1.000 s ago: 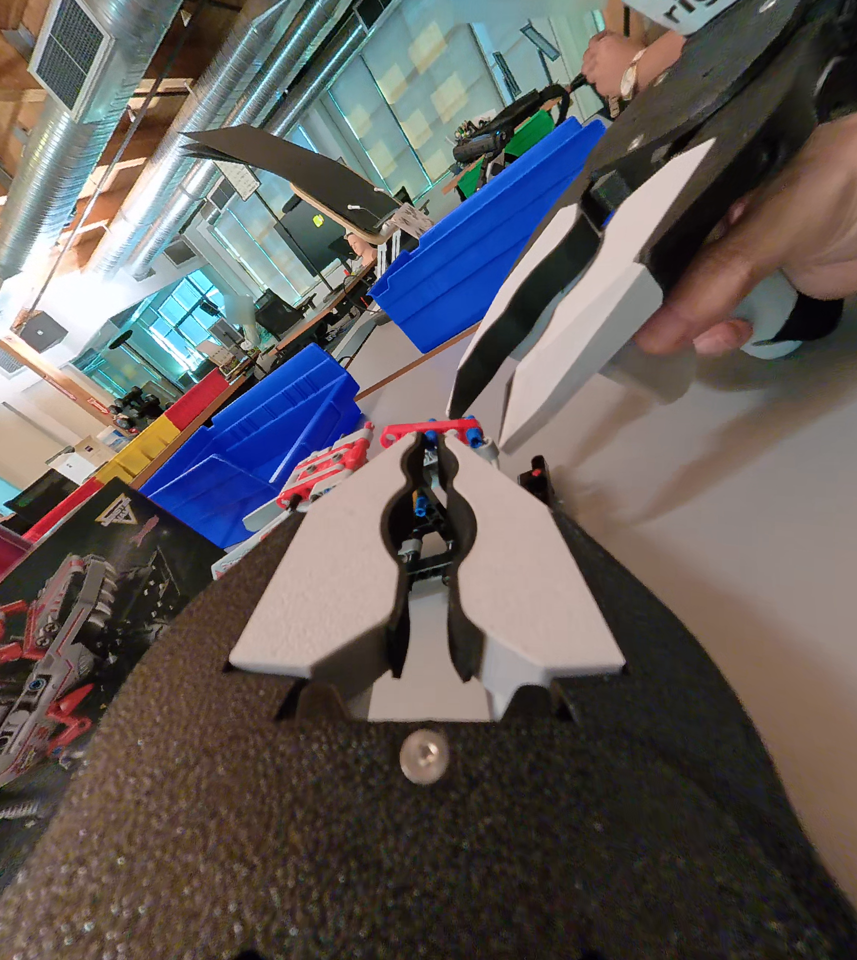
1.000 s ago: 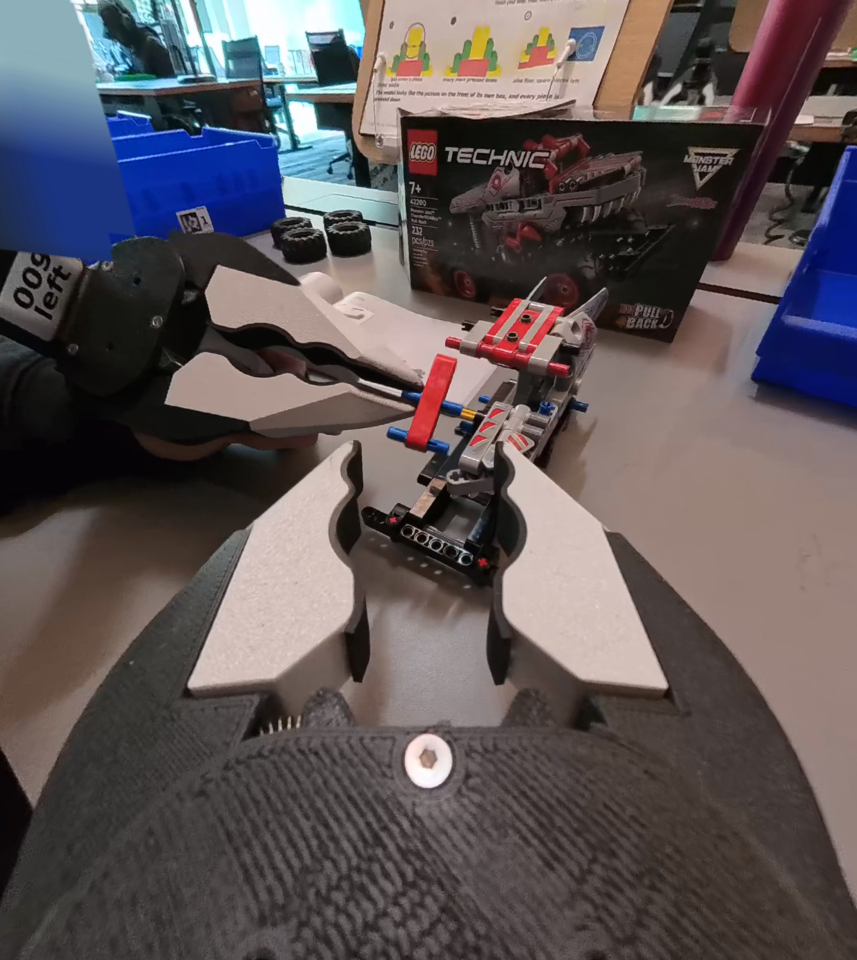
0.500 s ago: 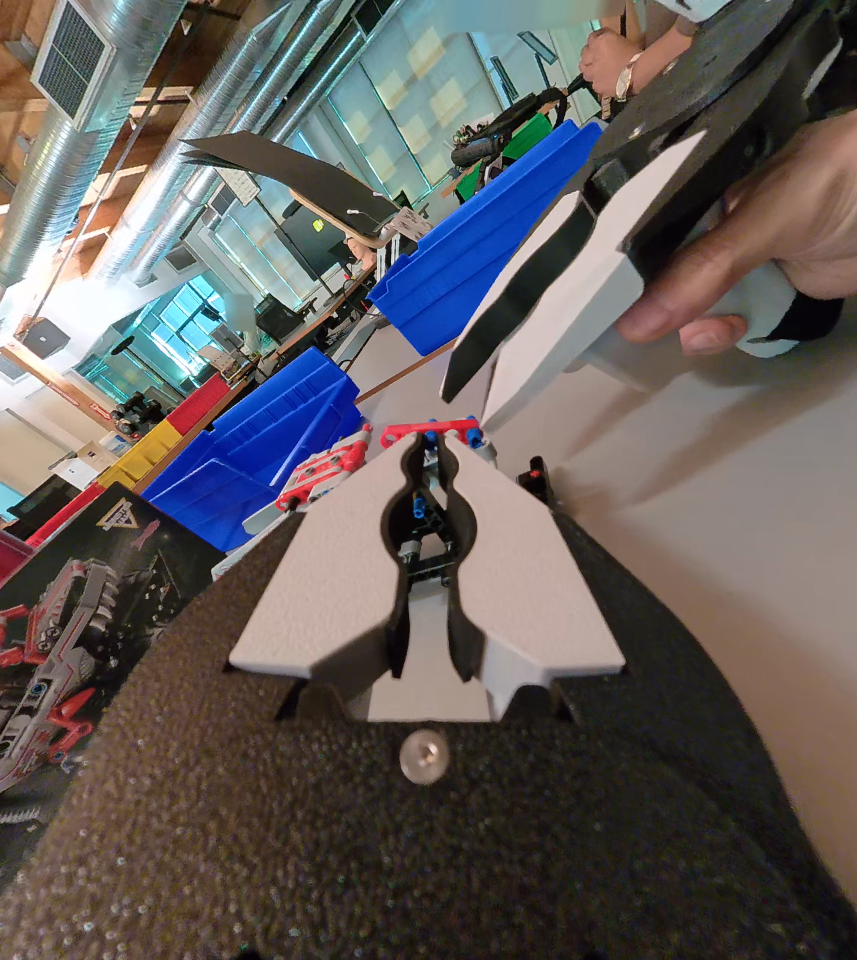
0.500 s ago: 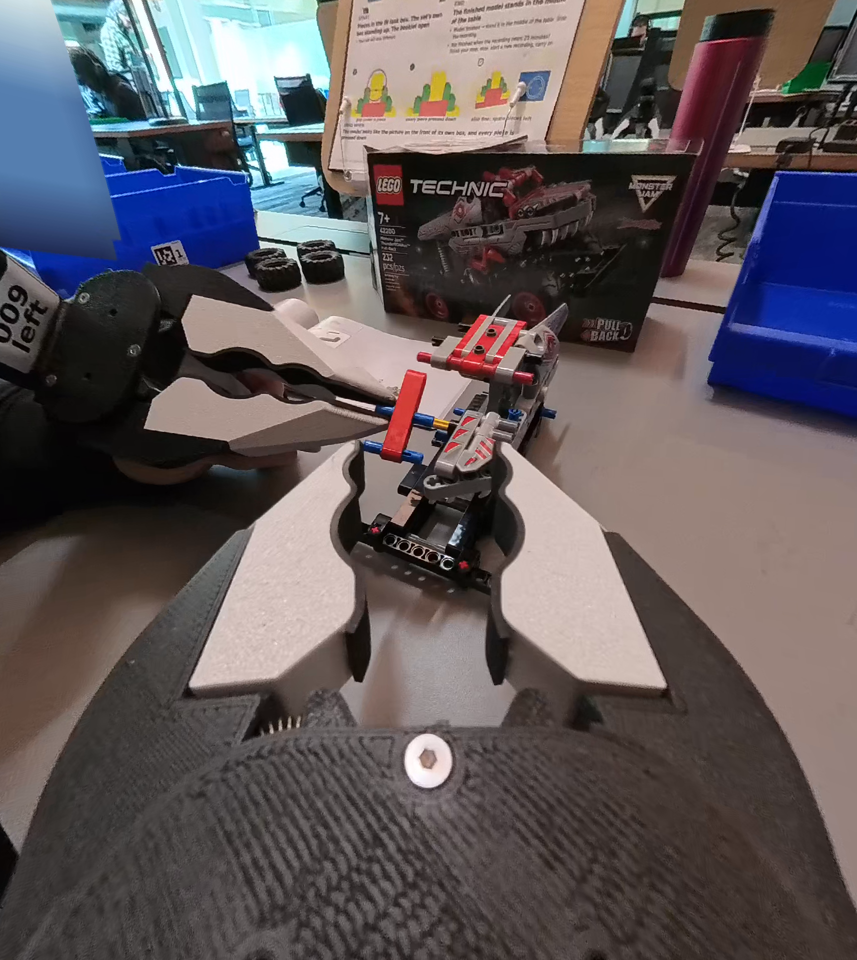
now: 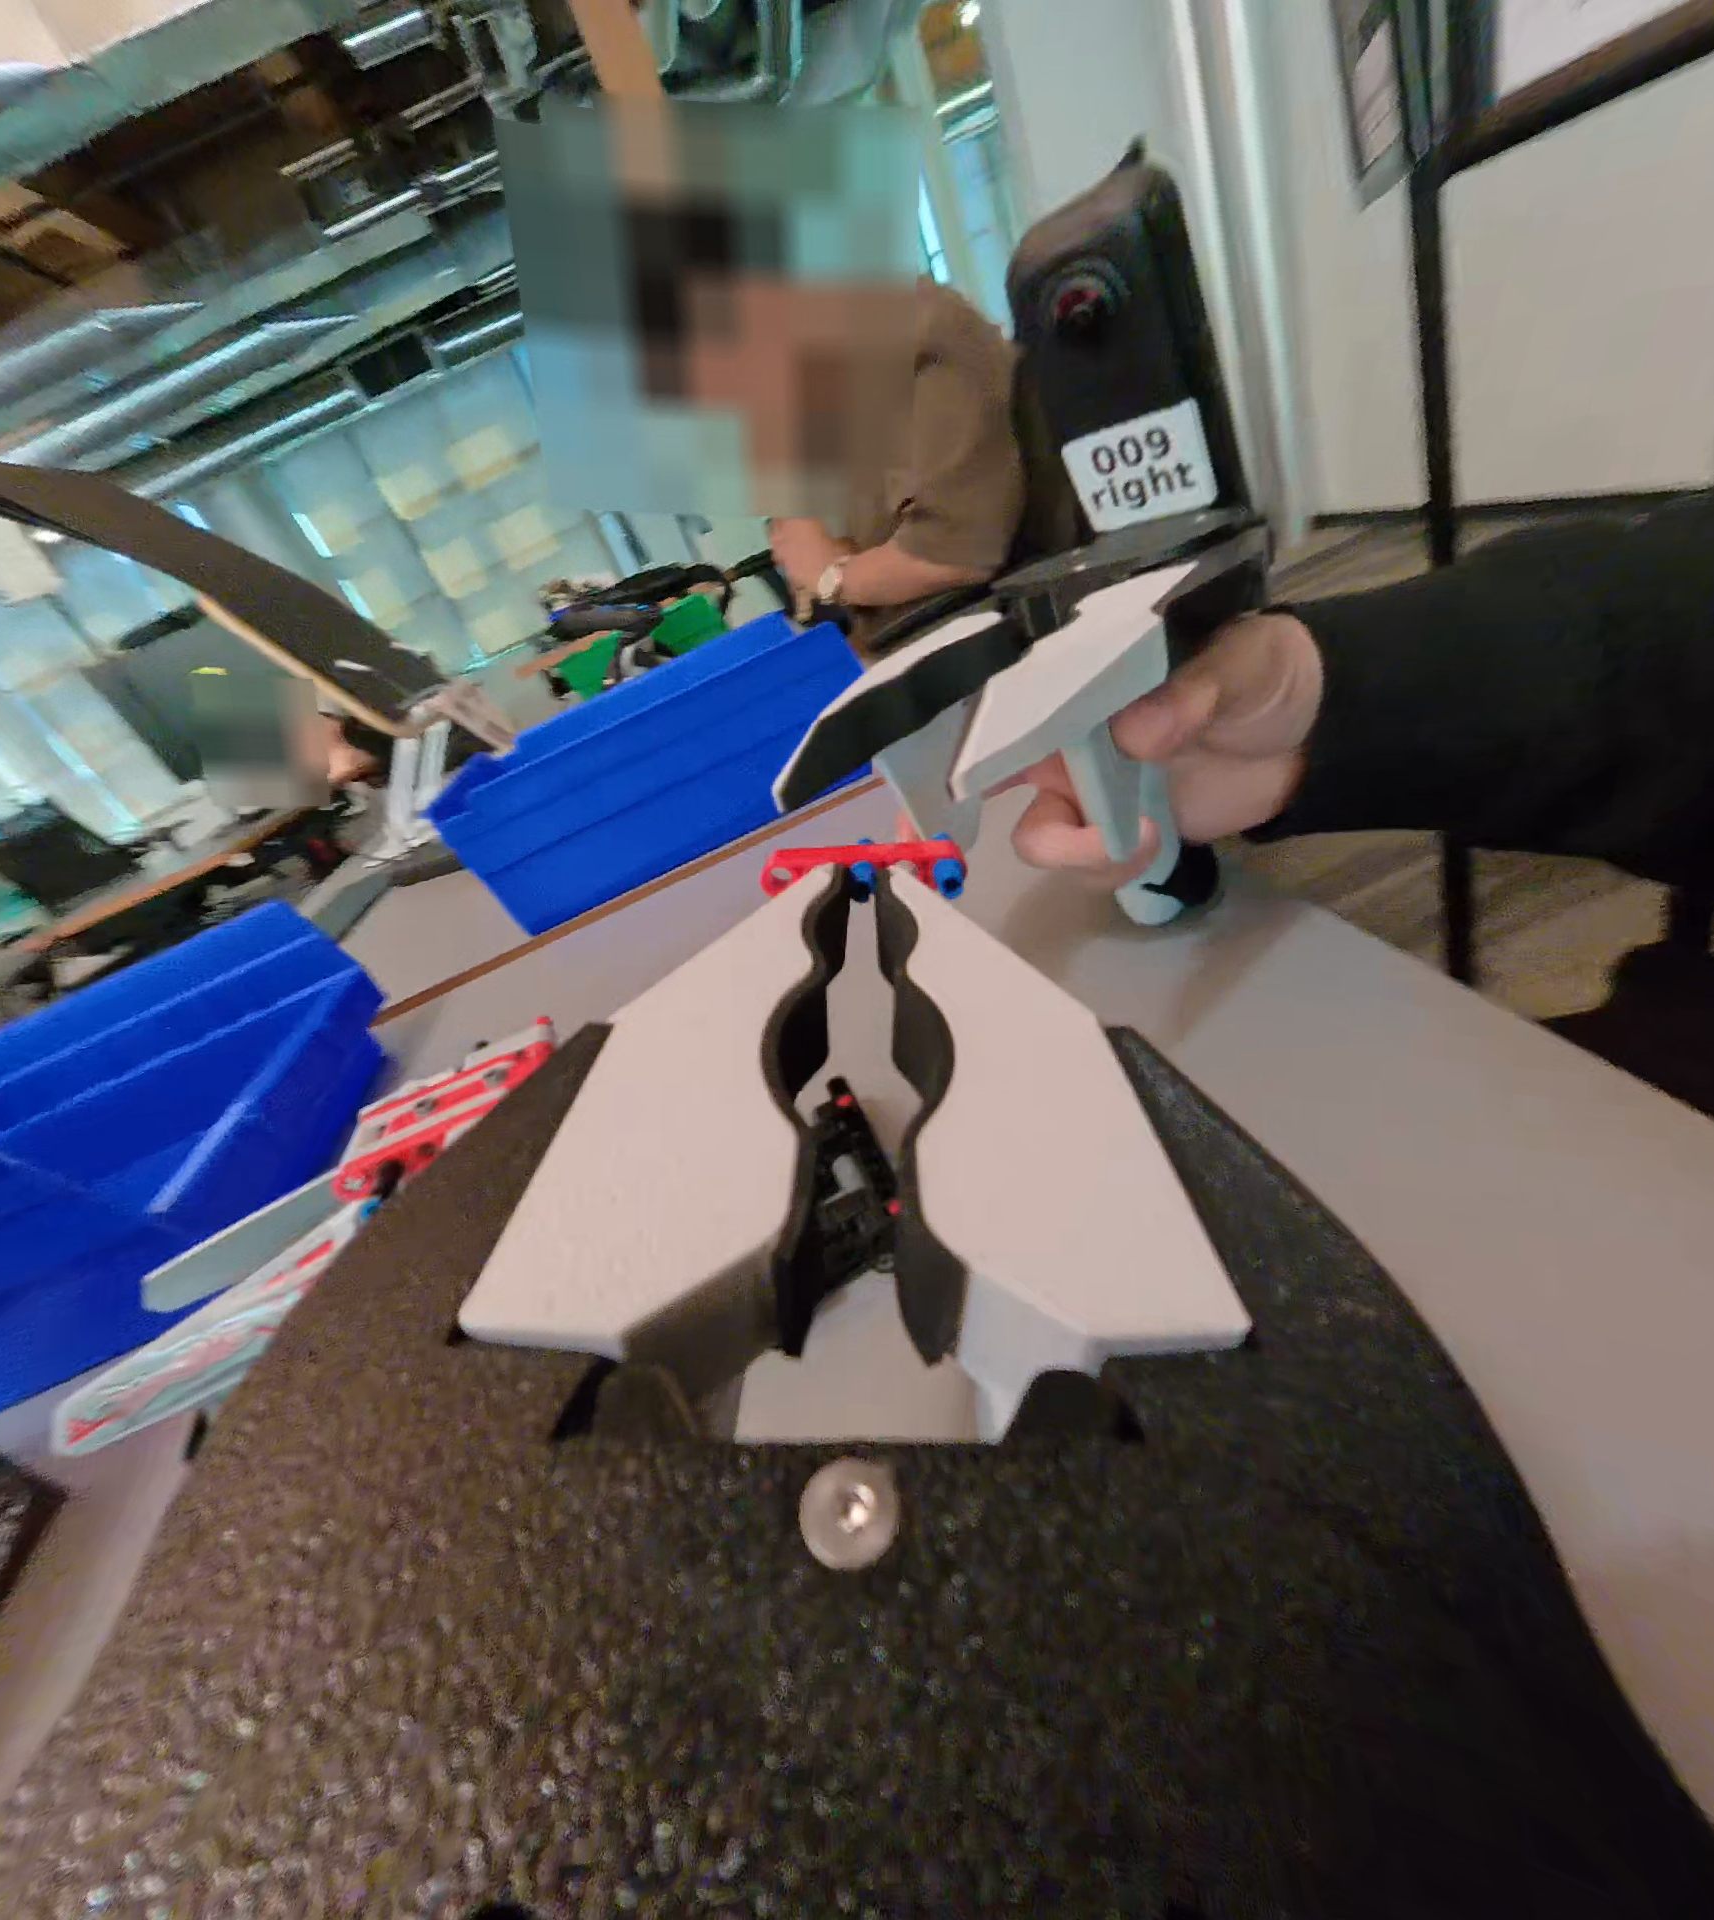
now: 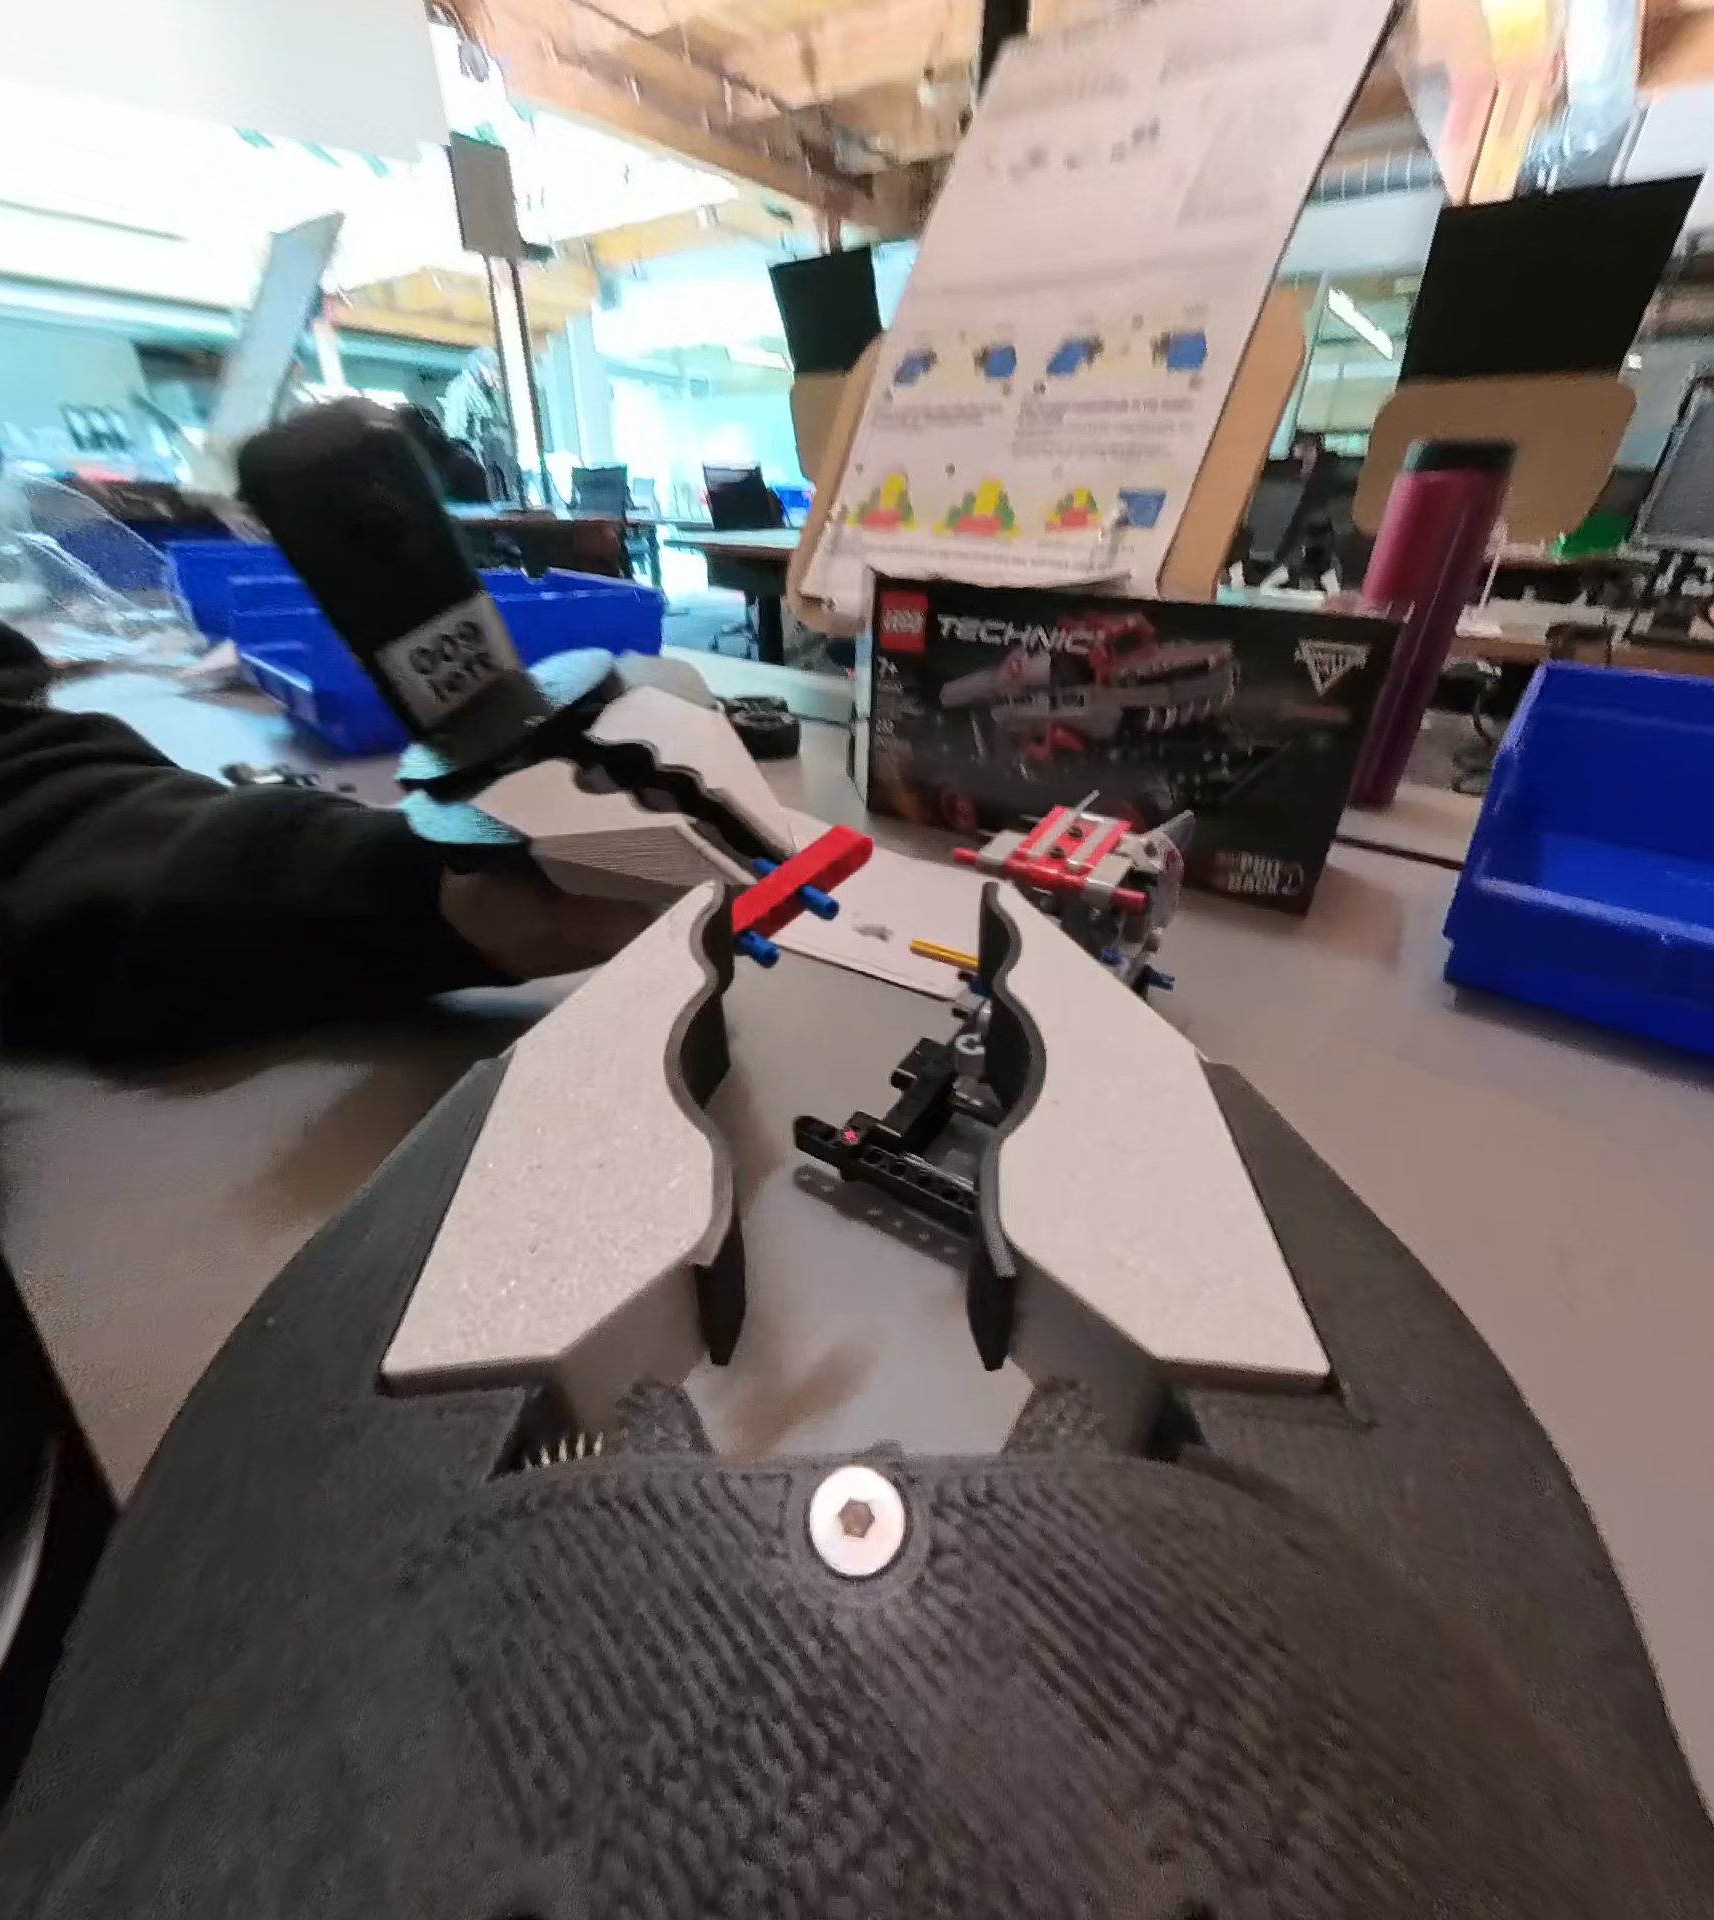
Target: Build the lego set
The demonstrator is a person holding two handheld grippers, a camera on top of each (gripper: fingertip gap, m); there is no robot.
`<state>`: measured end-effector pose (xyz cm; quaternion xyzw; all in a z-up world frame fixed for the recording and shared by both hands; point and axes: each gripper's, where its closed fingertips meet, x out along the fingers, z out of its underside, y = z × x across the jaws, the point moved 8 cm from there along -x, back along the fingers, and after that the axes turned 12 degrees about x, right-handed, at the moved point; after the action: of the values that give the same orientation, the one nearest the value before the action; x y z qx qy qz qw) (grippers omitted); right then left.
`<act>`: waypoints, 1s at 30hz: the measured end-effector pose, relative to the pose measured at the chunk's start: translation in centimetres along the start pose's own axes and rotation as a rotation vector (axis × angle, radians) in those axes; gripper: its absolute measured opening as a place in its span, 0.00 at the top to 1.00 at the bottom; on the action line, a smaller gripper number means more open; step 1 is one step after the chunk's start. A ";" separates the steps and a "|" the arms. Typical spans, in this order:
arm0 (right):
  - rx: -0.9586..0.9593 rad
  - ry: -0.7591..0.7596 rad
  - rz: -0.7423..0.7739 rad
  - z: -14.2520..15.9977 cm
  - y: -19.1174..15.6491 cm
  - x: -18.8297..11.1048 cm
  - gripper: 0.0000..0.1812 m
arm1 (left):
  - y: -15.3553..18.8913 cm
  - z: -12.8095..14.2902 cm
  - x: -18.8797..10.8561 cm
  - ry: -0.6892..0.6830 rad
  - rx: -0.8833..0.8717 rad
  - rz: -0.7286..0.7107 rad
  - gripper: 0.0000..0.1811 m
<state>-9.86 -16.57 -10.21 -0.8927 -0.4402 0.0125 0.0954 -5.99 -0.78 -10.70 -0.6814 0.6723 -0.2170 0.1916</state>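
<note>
our left fingers [image 5: 861, 902] pinch a red beam [image 5: 863, 864] with blue pins by its middle pin, lifted above the desk [image 5: 1455, 1195]. our right fingers [image 6: 853, 925] stand apart, gripping nothing, with the black frame end of the truck model [image 6: 900, 1127] between them on the desk. the model's red and grey part [image 6: 1081, 847] lies just before the set's box [image 6: 1123, 717]. blue bins [image 6: 1653, 862] sit to the side.

Pale grey fingers [image 6: 614, 1132] with wavy black pads, textured black mounts, silver screws, black sleeves [image 5: 1559, 686].
</note>
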 end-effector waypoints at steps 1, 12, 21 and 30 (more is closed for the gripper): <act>0.000 0.016 -0.015 -0.1 -0.3 -0.3 0.75 | -0.1 0.0 -0.2 0.025 -0.032 0.043 0.99; 0.088 -0.199 -0.396 0.8 -4.3 0.5 0.78 | 1.2 -1.4 -2.1 0.281 -0.363 0.575 0.99; -0.091 -0.197 -0.469 0.3 -7.2 1.0 0.83 | 2.3 -2.2 -2.6 0.351 -0.455 0.775 0.99; -0.200 -0.263 -0.404 0.8 -7.6 1.7 0.92 | 1.8 -1.9 -3.0 0.284 -0.421 0.757 0.99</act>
<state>-14.89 -10.55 -9.50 -0.7824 -0.6173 0.0656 -0.0506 -8.51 2.22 -10.24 -0.3754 0.9230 -0.0818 0.0207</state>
